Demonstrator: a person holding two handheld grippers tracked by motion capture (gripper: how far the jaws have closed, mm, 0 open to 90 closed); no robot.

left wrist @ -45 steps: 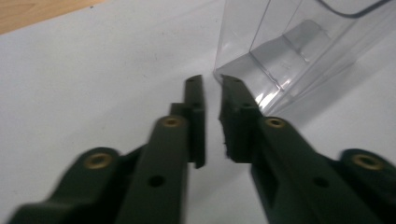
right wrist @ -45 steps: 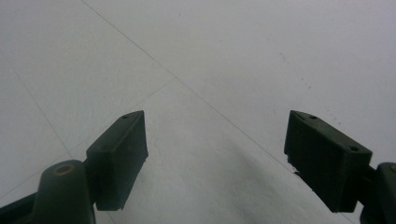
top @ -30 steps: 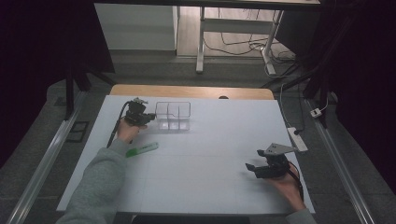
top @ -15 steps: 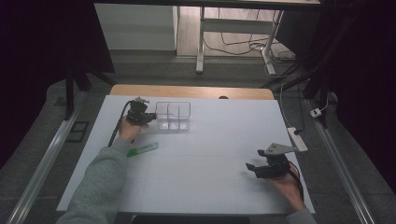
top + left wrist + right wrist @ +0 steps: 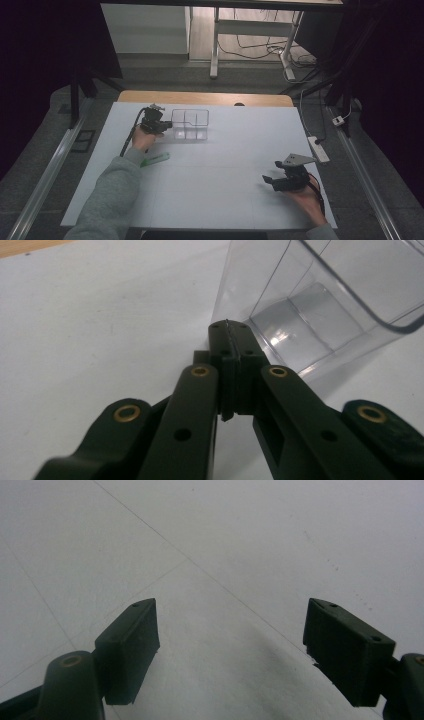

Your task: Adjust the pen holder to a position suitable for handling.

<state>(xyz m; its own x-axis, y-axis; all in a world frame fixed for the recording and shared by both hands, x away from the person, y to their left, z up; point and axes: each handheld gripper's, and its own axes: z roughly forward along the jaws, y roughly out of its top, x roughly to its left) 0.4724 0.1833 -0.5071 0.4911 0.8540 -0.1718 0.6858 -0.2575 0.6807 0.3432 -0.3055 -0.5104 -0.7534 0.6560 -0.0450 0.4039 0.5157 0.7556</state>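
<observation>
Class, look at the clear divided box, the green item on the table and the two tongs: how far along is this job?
Early, by the look of it. Done: nothing lies in the clear box. In hand: the left tongs are shut with their tips at the box's near wall, apparently pinching its edge. Left: the green item lies loose on the white table, and the right tongs rest open, holding nothing.

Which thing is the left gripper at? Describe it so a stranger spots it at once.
Start from the white table and look to its far edge. There stands a clear plastic rectangular tray split into compartments, just right of the shut left gripper. It is the see-through thing; the flat green strip nearer the person is opaque.
</observation>
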